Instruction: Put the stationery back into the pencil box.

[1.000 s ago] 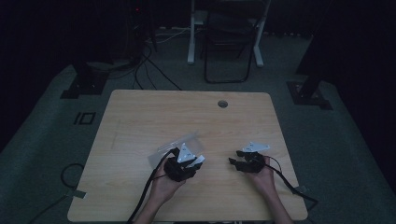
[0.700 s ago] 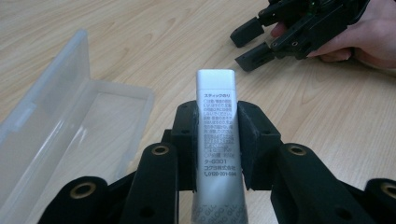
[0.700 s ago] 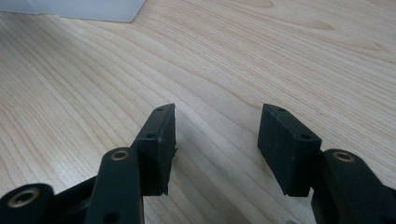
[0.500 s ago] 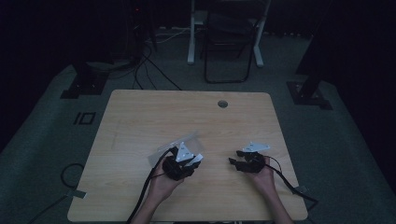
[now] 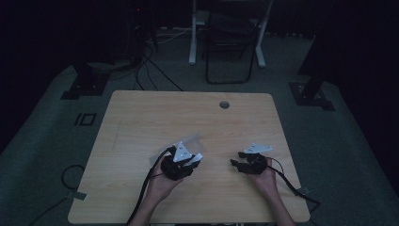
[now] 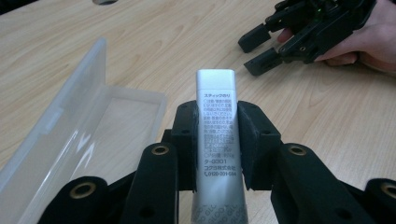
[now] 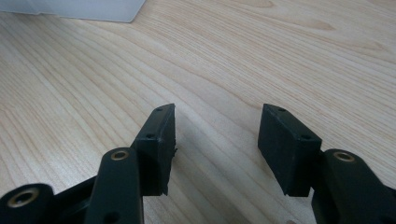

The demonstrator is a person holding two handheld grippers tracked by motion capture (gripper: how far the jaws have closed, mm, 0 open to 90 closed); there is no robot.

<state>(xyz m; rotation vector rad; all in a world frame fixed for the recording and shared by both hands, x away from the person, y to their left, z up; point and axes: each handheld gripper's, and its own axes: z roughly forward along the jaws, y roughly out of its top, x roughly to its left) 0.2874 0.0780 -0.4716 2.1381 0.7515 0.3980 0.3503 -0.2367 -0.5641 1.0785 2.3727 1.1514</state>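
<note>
Glue stick (image 6: pixel 217 140), silver with printed text, sits clamped upright between the pads of the left hand-held gripper (image 6: pixel 217 142), just at 3 o'clock of the open clear plastic case (image 6: pixel 88 135) on the table (image 5: pixel 155 117). At 3 o'clock across the table, the right hand-held gripper (image 5: pixel 243 162) rests with its jaws apart and nothing between them.

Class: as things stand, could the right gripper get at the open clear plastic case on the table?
Probably yes: the right gripper is open and holds nothing, with bare table between it and the clear case.
</note>
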